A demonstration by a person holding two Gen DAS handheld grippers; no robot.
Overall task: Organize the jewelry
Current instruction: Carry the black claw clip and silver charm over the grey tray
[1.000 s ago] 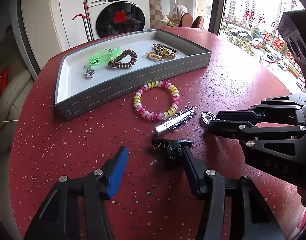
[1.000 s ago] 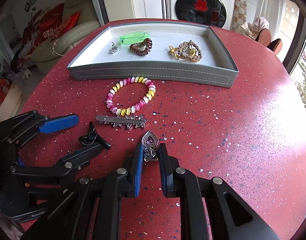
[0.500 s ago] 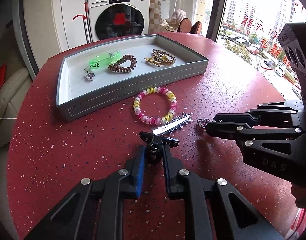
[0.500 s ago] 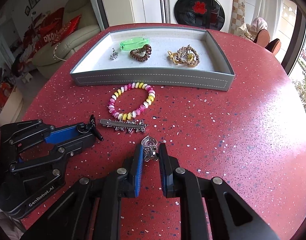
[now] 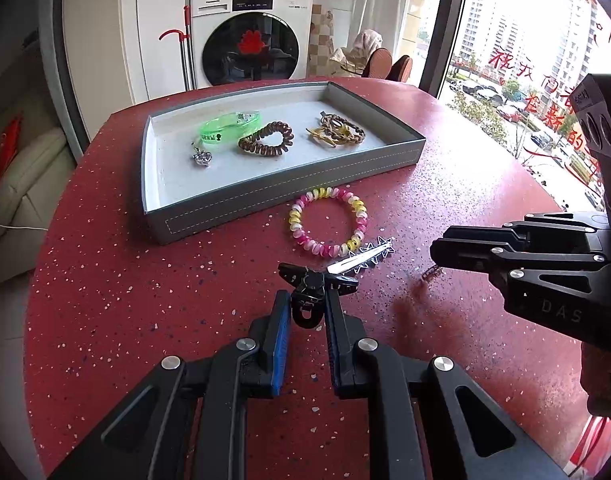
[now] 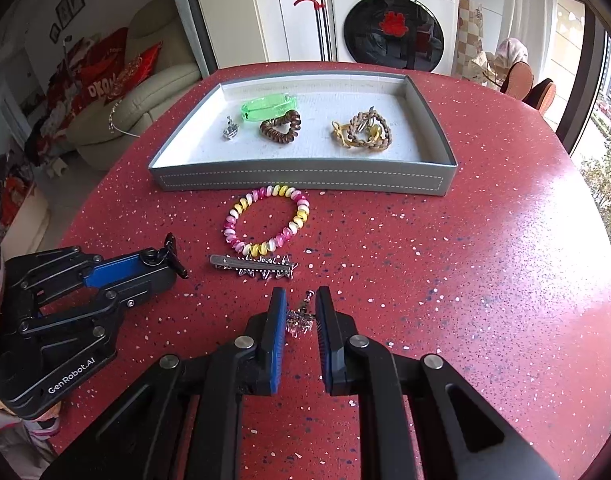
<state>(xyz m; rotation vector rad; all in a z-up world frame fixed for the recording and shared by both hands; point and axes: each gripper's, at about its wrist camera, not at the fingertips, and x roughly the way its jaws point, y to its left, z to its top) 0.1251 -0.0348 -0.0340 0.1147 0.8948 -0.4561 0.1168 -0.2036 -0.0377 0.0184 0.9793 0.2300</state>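
My left gripper (image 5: 307, 312) is shut on a black hair claw clip (image 5: 314, 286), held just above the red table. The clip (image 6: 170, 254) also shows at that gripper's tip in the right wrist view. My right gripper (image 6: 300, 312) is shut on a small silver heart-shaped brooch (image 6: 299, 320), lifted off the table. A pink and yellow bead bracelet (image 5: 328, 222) and a silver star hair pin (image 5: 363, 258) lie on the table between the grippers and the grey tray (image 5: 289, 190). The tray holds a green bangle (image 5: 227, 126), a brown spiral hair tie (image 5: 267, 144), braided bracelets (image 5: 339, 132) and a silver charm (image 5: 202, 158).
The round red speckled table (image 6: 445, 272) drops off to the left, right and behind the tray. A washing machine (image 6: 391, 20) and a sofa (image 6: 145, 92) stand beyond the table. A window (image 5: 545, 60) lies to the right.
My left gripper has shut on the black claw clip and raised it slightly. My right gripper has lifted the brooch off the table, and the brooch now sits edge-on between the pads.
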